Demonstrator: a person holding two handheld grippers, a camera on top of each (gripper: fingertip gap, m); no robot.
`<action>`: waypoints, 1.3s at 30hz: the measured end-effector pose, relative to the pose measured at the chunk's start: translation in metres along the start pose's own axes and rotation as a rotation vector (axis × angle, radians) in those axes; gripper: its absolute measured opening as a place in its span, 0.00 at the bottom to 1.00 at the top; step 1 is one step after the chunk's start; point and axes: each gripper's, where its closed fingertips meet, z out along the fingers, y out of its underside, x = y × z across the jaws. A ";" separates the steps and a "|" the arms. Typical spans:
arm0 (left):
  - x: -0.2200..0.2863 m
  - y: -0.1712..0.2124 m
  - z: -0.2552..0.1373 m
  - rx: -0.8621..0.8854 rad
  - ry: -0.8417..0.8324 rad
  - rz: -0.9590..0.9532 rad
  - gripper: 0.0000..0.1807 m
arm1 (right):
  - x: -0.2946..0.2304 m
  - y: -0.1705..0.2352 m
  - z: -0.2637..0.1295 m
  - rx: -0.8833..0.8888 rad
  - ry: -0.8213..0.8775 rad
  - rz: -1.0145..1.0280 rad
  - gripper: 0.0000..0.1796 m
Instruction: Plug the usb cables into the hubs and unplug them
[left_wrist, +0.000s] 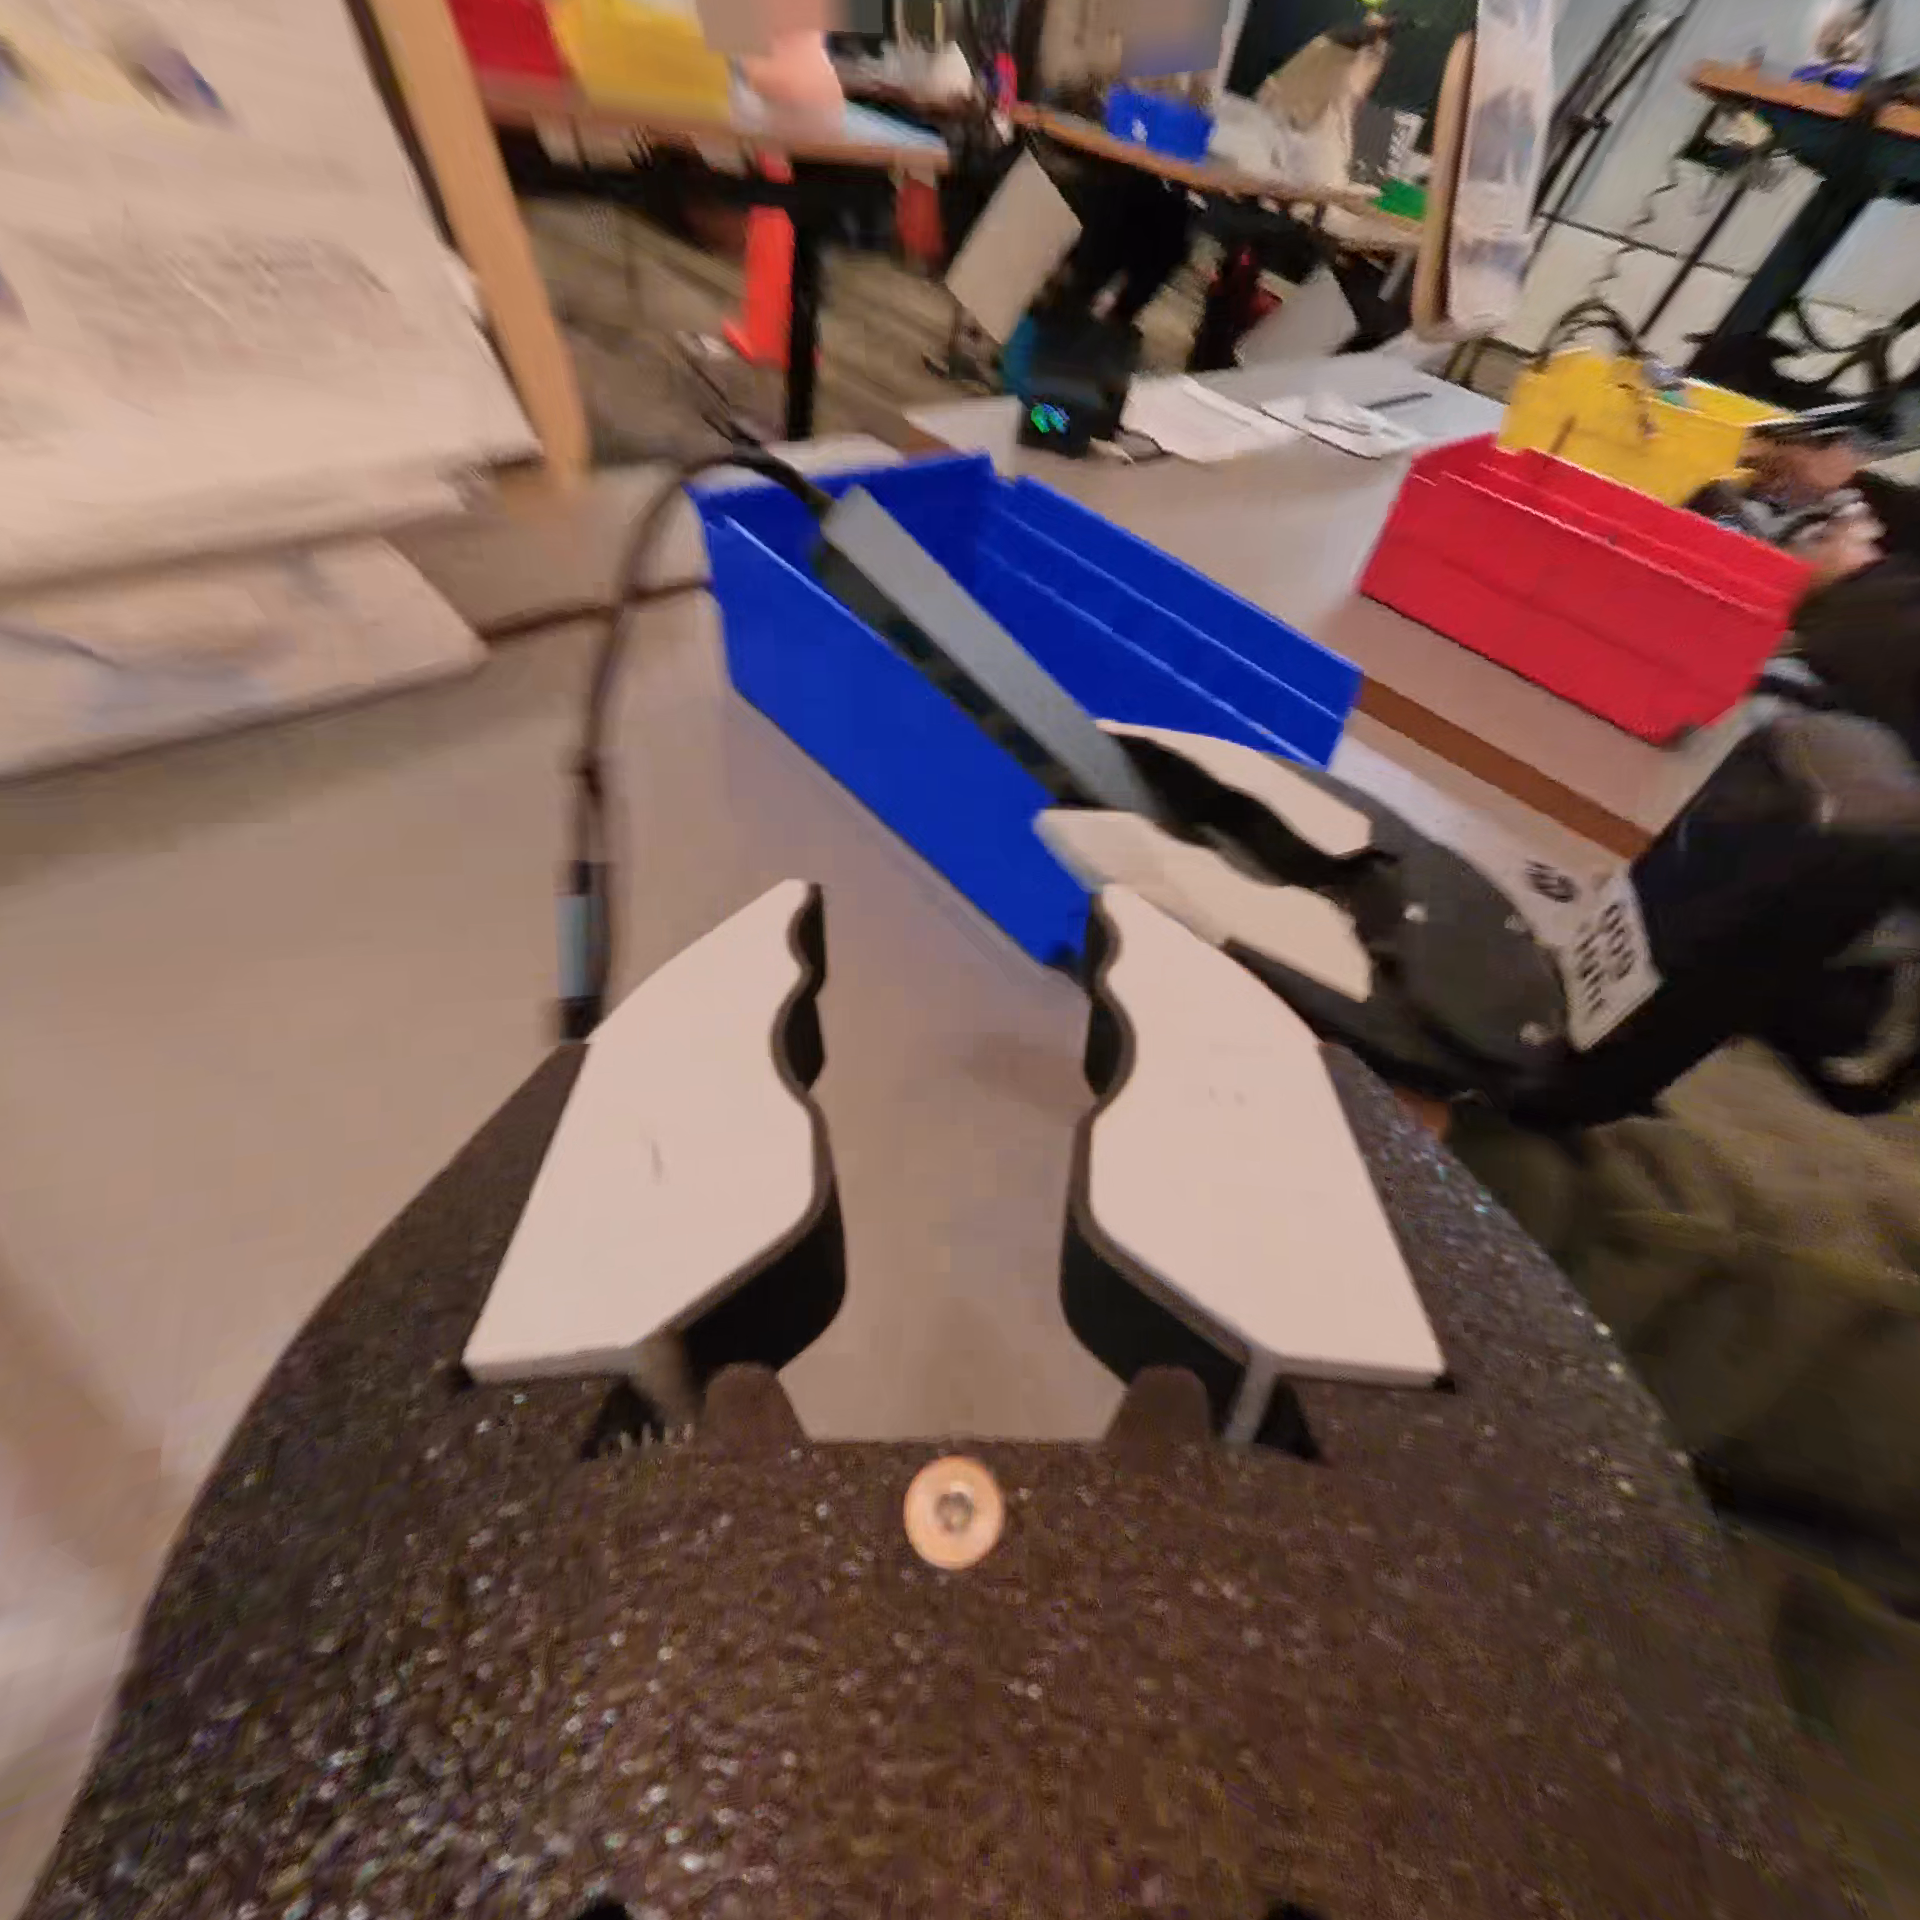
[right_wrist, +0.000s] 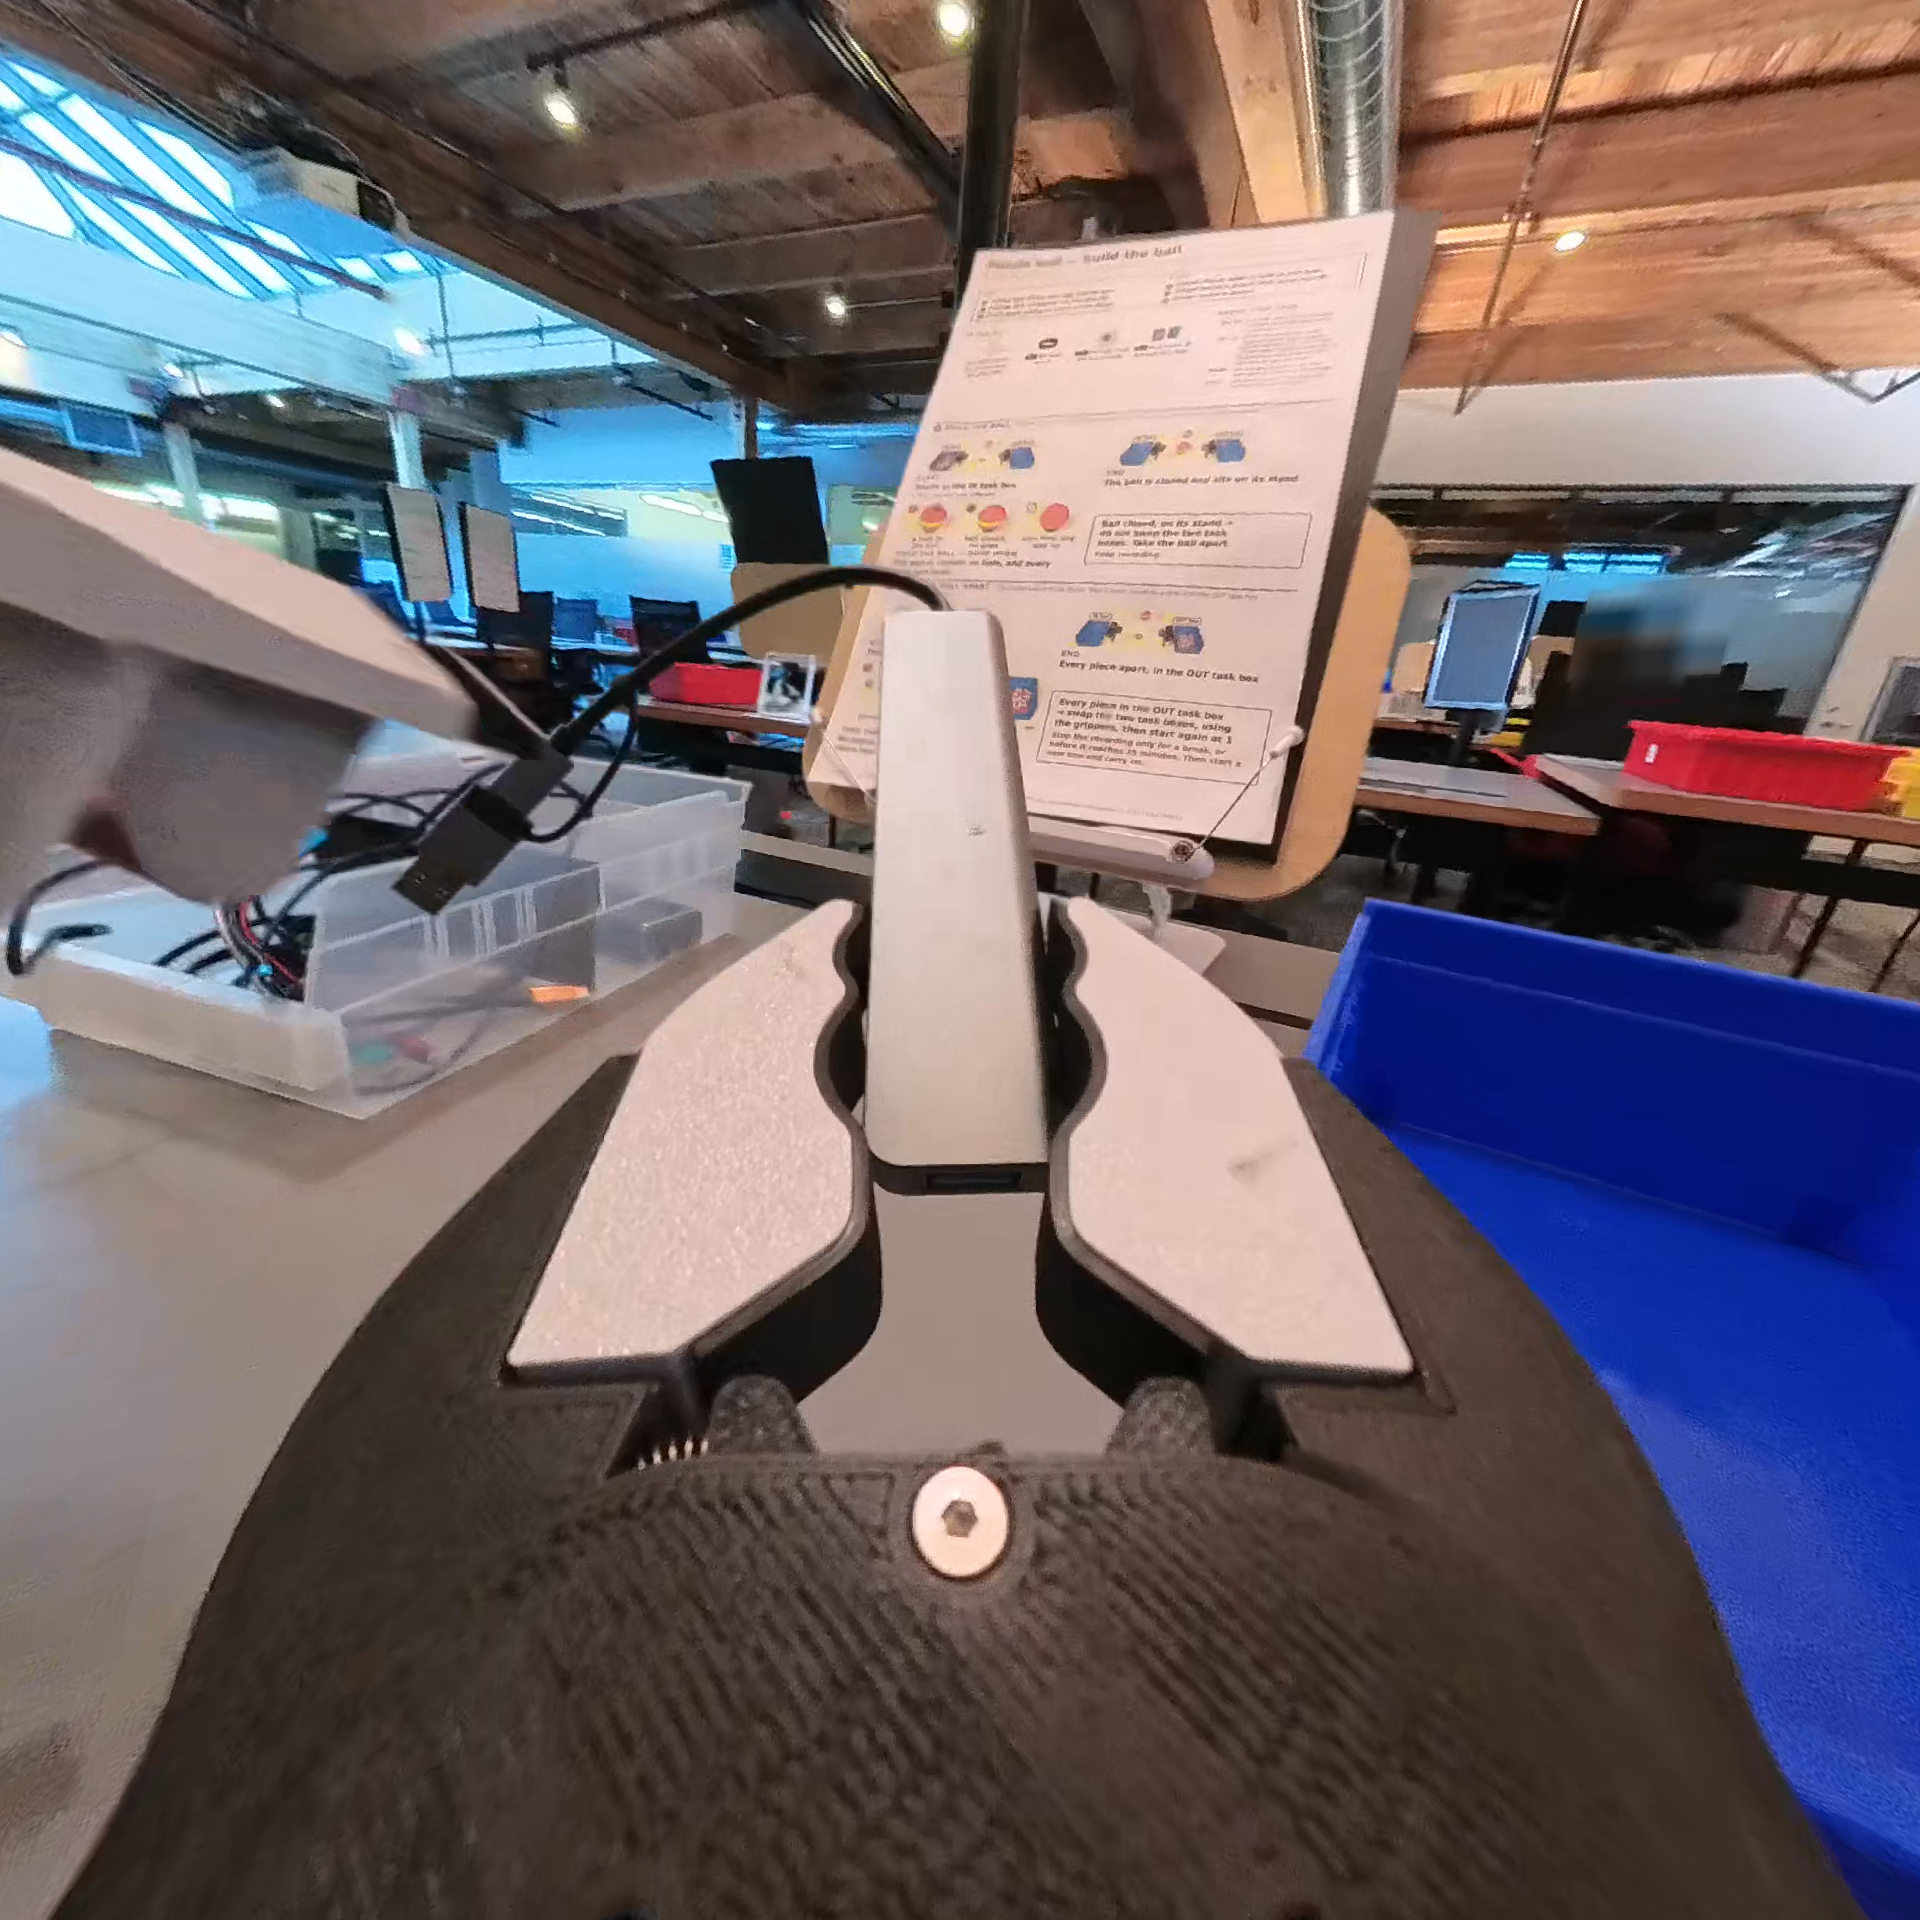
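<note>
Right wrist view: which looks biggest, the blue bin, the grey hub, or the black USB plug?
1. blue bin
2. grey hub, held in the right gripper
3. black USB plug
The bin and hub are very near the camera, so this is only looks.

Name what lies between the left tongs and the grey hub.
The blue bin's near wall stands between the left tongs and the hub, seen in the left wrist view.

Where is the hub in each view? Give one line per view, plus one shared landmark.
Left wrist view: hub above centre, slanting over the blue bin, near end held by the right gripper.
Right wrist view: hub at centre, clamped between this view's own jaws.
Shared landmark: the blue bin, mid-frame in the left view, lower right in the right view.
</note>
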 end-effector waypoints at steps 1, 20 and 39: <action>0.004 0.008 0.012 -0.029 0.024 -0.056 0.26 | -0.006 0.002 -0.001 0.002 0.000 -0.020 0.18; 0.006 0.019 0.065 -0.009 0.641 -0.995 0.05 | -0.035 0.007 -0.019 0.115 -0.076 -0.154 0.18; 0.011 0.011 0.063 -0.020 0.597 -0.922 0.05 | -0.034 0.011 -0.016 0.070 -0.077 -0.118 0.20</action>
